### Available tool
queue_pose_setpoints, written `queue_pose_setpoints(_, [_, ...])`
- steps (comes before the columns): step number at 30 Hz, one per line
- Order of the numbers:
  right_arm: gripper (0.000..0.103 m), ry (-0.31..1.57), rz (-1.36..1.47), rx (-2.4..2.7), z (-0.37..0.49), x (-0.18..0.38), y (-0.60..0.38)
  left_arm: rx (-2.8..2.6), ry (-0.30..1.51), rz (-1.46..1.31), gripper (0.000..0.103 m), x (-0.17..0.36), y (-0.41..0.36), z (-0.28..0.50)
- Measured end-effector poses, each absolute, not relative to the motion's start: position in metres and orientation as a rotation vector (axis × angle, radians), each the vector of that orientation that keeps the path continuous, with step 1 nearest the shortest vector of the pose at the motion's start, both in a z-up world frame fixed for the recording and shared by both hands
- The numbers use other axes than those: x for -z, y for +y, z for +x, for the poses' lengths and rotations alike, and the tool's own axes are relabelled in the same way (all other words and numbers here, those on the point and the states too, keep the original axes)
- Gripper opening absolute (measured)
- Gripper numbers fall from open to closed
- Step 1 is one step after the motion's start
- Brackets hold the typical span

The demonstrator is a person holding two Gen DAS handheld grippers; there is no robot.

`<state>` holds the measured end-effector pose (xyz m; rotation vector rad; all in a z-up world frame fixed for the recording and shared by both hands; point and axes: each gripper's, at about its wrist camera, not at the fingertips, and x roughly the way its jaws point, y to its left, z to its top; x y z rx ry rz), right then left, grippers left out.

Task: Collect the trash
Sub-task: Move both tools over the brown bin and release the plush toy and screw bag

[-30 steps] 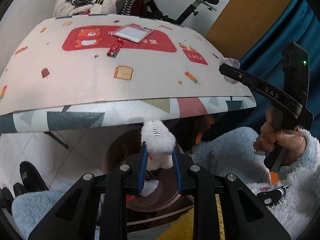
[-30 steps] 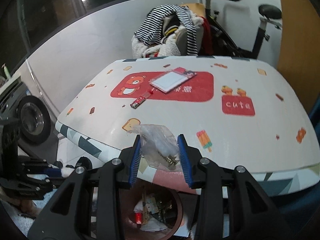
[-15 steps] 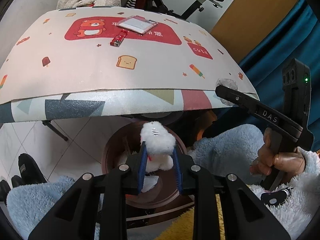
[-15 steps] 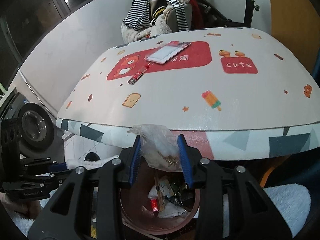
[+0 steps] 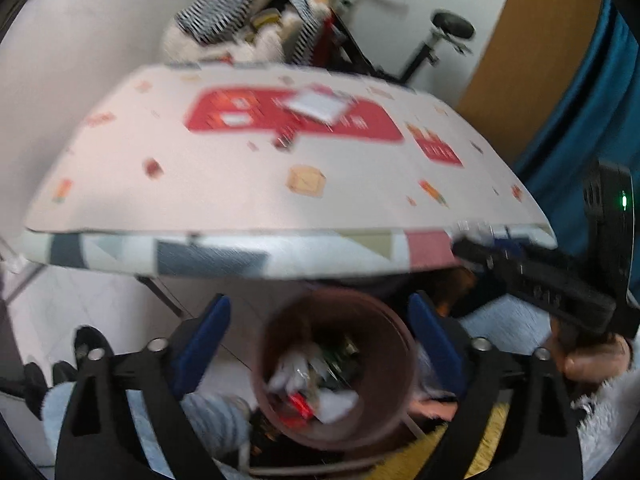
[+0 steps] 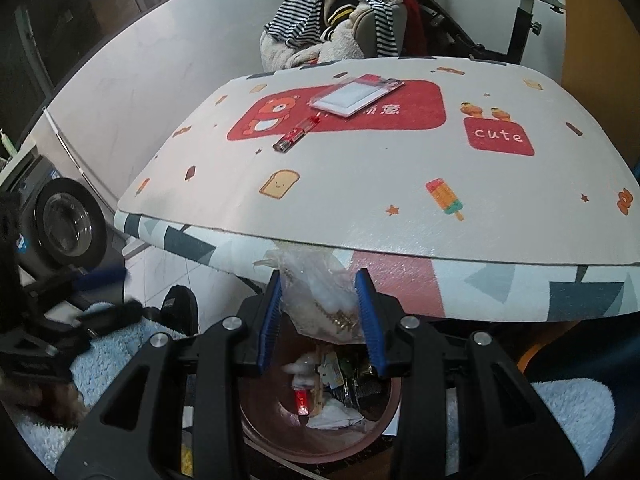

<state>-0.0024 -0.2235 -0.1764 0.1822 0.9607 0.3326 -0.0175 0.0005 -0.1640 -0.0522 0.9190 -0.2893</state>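
Careful: your right gripper (image 6: 320, 312) is clamped on the crumpled clear plastic bag (image 6: 316, 292) above the round brown bin (image 6: 256, 428); released off-centre, it may catch the rim. Your left gripper (image 5: 320, 340) is opening, with nothing between its jaws.

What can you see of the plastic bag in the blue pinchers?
The bag is clear, crinkly plastic, bunched up, with white wadding and small gold-coloured bits inside. The right gripper squeezes it between its blue pads, top poking up in front of the table edge. It hangs just above the brown bin, which already holds wrappers and paper.
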Motion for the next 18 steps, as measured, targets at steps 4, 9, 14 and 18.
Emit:
queue_pose_setpoints(4, [0.040, 0.984, 0.161, -0.351, -0.004, 0.180, -0.215, 0.232, 0.870, -0.069, 0.093, 0.156, 0.010, -0.016])
queue_pose_setpoints(9, [0.041, 1.008, 0.129, -0.380, -0.006, 0.184, -0.205, 0.203, 0.881, -0.081, 0.093, 0.157, 0.014, -0.012])
queue_pose_setpoints(14, [0.041, 1.037, 0.101, -0.410, -0.007, 0.189, -0.194, 0.184, 0.896, -0.099, 0.093, 0.162, 0.019, -0.012])
queue_pose_setpoints(18, [0.044, 1.050, 0.099, -0.418, -0.007, 0.192, -0.191, 0.168, 0.910, -0.123, 0.093, 0.165, 0.024, -0.012])
